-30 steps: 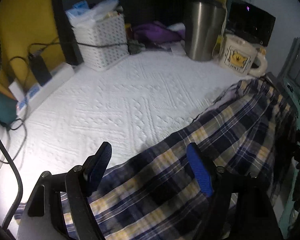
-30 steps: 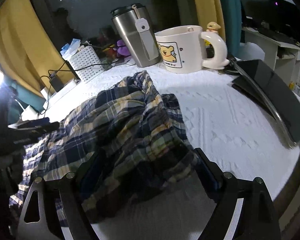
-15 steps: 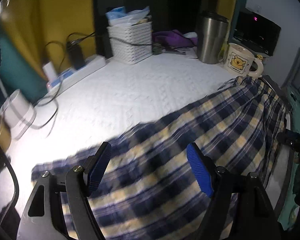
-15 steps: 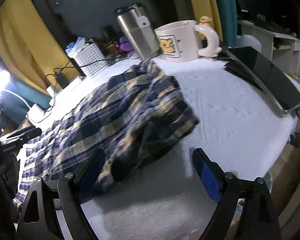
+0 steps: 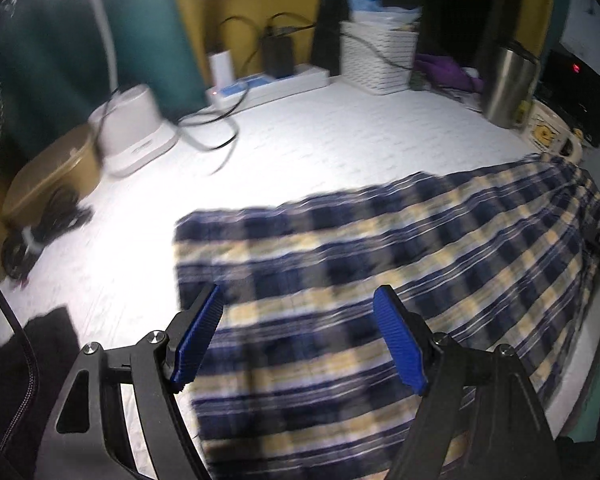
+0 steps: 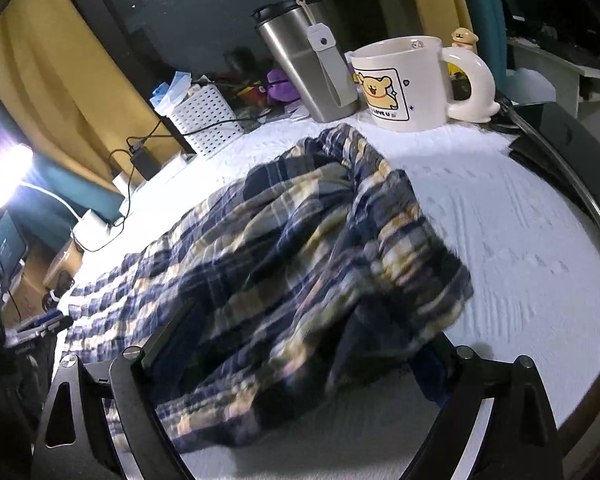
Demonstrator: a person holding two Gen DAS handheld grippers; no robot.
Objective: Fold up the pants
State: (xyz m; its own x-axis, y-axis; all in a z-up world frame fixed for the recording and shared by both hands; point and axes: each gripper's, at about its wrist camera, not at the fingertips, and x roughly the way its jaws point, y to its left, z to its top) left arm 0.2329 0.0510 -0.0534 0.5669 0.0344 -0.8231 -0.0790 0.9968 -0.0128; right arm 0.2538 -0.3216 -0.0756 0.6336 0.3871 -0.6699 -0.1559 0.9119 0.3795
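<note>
Navy, yellow and white plaid pants (image 5: 400,256) lie stretched out on a white textured cover (image 5: 320,144). In the left wrist view my left gripper (image 5: 300,332) is open above the leg end, its blue pads clear of the cloth. In the right wrist view the bunched waist end of the pants (image 6: 300,248) lies heaped between the fingers of my right gripper (image 6: 300,344). Its jaws stand wide apart and the cloth hides most of its pads. The left gripper also shows small in the right wrist view (image 6: 39,326), far left.
At the back stand a steel tumbler (image 6: 308,68), a bear mug (image 6: 408,80), a white basket (image 6: 203,120) and a power strip with cables (image 5: 267,80). A white lamp base (image 5: 135,136) sits at left. A dark tablet (image 6: 572,168) lies at right, near the edge.
The left gripper has drawn back along the pants to the leg end, which now shows. The right gripper pulled back, then moved in so that the waist heap lies between its fingers.
</note>
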